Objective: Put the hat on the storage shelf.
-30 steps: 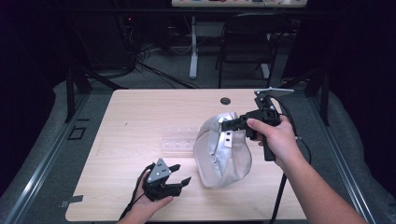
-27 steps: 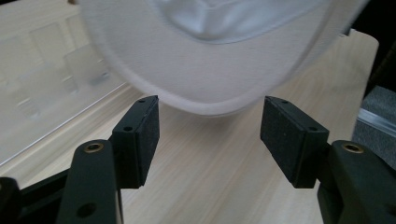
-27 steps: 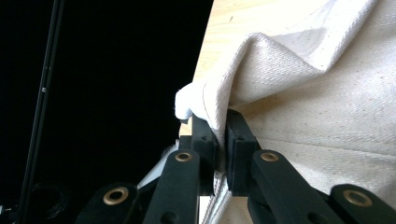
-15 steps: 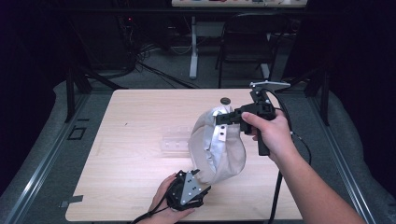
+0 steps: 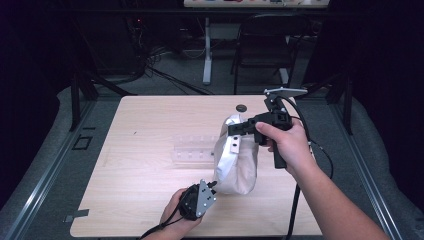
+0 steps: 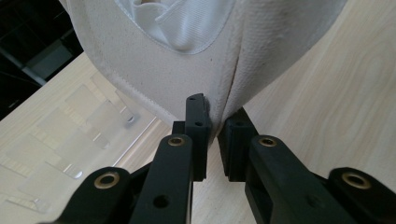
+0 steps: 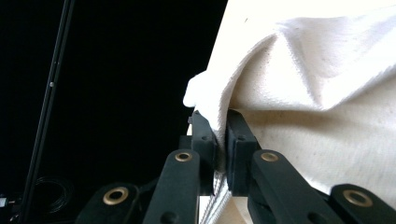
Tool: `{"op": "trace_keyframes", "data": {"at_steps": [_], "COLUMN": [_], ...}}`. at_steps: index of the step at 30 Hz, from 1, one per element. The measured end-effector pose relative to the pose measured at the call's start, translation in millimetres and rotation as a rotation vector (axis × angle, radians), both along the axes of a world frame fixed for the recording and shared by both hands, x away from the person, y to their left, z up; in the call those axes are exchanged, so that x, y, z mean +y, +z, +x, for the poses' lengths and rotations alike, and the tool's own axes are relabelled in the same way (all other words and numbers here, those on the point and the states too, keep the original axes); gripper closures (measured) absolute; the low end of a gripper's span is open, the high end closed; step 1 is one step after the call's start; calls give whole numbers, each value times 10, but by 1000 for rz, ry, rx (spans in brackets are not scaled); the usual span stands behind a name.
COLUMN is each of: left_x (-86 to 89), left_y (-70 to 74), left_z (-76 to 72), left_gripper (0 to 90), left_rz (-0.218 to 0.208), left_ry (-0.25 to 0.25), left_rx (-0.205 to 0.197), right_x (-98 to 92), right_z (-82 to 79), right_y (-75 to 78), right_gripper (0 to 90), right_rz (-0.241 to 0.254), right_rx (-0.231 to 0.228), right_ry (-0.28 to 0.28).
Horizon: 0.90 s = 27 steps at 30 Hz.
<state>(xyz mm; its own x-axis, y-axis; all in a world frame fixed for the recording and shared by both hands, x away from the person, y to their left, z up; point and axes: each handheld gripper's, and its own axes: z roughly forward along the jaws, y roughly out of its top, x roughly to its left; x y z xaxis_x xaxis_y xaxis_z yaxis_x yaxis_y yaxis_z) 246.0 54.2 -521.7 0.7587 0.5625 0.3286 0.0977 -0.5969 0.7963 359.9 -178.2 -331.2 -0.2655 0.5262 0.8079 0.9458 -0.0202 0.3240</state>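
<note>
A cream cloth bag (image 5: 239,165) with a white lining hangs upright over the table (image 5: 140,125), its bottom resting near the front edge. My right gripper (image 5: 232,129) is shut on the bag's top edge and holds it up. In the right gripper view the cloth (image 7: 317,93) is pinched between the pads of that gripper (image 7: 220,128). My left gripper (image 5: 212,186) is at the bag's lower left corner. Its jaws have just been closing, and in the left gripper view a fold of the cloth (image 6: 187,60) sits clamped in that gripper (image 6: 215,126).
A clear plastic tray (image 5: 192,150) lies flat on the table left of the bag, also seen as the clear tray (image 6: 70,135). A small dark round piece (image 5: 241,107) sits near the far edge. A chair (image 5: 265,50) and cables stand beyond the table.
My left hand slid right along the table's front to the bag's lower corner, and its open jaws closed on the cloth. The right gripper shifted slightly, still holding the bag's top.
</note>
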Motion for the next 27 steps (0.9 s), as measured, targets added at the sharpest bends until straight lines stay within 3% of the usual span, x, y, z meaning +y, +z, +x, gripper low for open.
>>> {"op": "trace_keyframes", "data": {"at_steps": [11, 16, 19, 27], "left_x": [147, 180, 195, 181], "left_y": [65, 104, 152, 177], "left_z": [149, 212, 278, 424], "left_gripper": [854, 854, 854, 854], "left_rz": [-122, -144, -185, -234], "left_ry": [23, 22, 27, 42], "left_rx": [58, 75, 89, 106], "right_x": [42, 53, 53, 78], "right_z": [23, 25, 32, 69], "right_y": [-114, -137, -136, -161], "right_gripper": [845, 845, 845, 845], "right_rz": [-37, -48, -47, -62], "right_rx": [4, 2, 0, -11], "right_ry": [4, 6, 10, 3]}}
